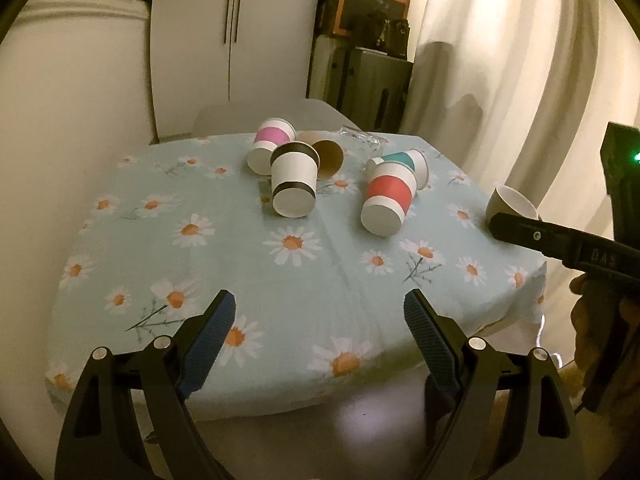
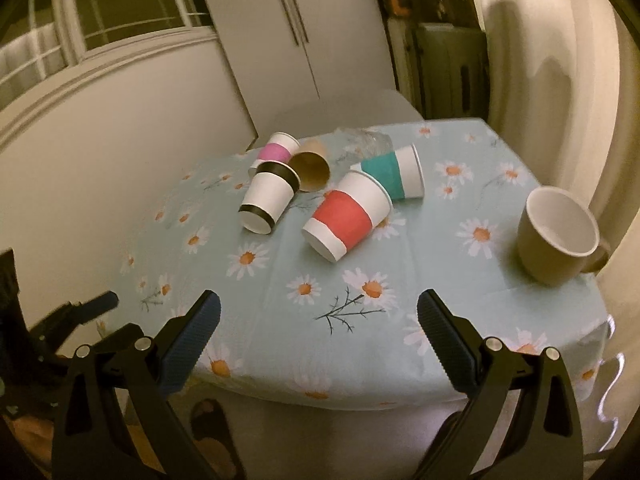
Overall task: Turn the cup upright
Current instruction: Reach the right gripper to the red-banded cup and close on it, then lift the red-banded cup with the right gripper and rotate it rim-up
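On the table under a pale blue daisy-print tablecloth (image 2: 280, 280), the red-banded white paper cup (image 2: 347, 216) serves as the landmark: it lies on its side near the middle of the cloth, base toward the cameras, mouth away.

Farthest left of it, toward the back, a pink-banded white paper cup (image 2: 278, 149) lies tipped over. Just in front of that lies a black-banded white paper cup (image 2: 269, 199), also on its side with its base toward the near edge. Between this one and the red-banded cup, a plain brown paper cup (image 2: 310, 168) lies with its open mouth facing forward, touching the black-banded cup. Behind the red-banded cup sits a clear glass (image 2: 366, 142), blurred, apparently on its side. Just behind and to the right, touching or nearly touching the red-banded cup's rim, a teal-banded white paper cup (image 2: 396, 174) lies on its side. Well to the right, near the table edge, a tan ceramic mug with a white inside (image 2: 558, 236) stands upright.

The left gripper (image 1: 319, 322) hovers over the near edge of the cloth, jaws spread wide, holding nothing. The right gripper (image 2: 319, 320) likewise hangs before the near edge, jaws wide apart and empty; the red-banded cup lies ahead of it, apart from its blue-padded fingers (image 2: 444, 332).
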Demonstrator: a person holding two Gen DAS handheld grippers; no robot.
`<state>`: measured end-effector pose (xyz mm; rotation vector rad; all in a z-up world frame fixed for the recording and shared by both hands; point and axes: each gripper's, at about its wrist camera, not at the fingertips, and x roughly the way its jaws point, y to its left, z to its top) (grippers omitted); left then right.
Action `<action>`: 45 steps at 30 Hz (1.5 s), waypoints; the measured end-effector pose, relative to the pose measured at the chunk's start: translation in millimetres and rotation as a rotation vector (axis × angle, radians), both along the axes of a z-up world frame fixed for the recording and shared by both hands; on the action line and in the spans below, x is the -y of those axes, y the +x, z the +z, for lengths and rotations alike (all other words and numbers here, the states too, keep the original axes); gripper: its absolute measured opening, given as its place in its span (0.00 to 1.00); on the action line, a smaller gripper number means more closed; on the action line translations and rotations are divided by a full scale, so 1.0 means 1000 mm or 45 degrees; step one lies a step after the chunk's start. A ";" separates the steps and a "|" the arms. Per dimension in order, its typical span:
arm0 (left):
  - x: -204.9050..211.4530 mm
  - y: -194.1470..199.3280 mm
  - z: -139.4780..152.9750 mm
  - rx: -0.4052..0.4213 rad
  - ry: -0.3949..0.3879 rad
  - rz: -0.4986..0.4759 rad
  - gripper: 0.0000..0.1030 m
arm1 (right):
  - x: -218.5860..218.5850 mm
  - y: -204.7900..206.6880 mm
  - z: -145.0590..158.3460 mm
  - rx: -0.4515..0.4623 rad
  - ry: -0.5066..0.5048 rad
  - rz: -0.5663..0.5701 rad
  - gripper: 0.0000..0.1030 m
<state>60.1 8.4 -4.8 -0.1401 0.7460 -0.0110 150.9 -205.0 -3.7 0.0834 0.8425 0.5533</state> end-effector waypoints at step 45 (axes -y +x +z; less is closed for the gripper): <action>-0.030 0.101 -0.040 -0.126 -0.151 -0.076 0.82 | -0.035 0.157 -0.074 -0.628 0.273 -0.159 0.64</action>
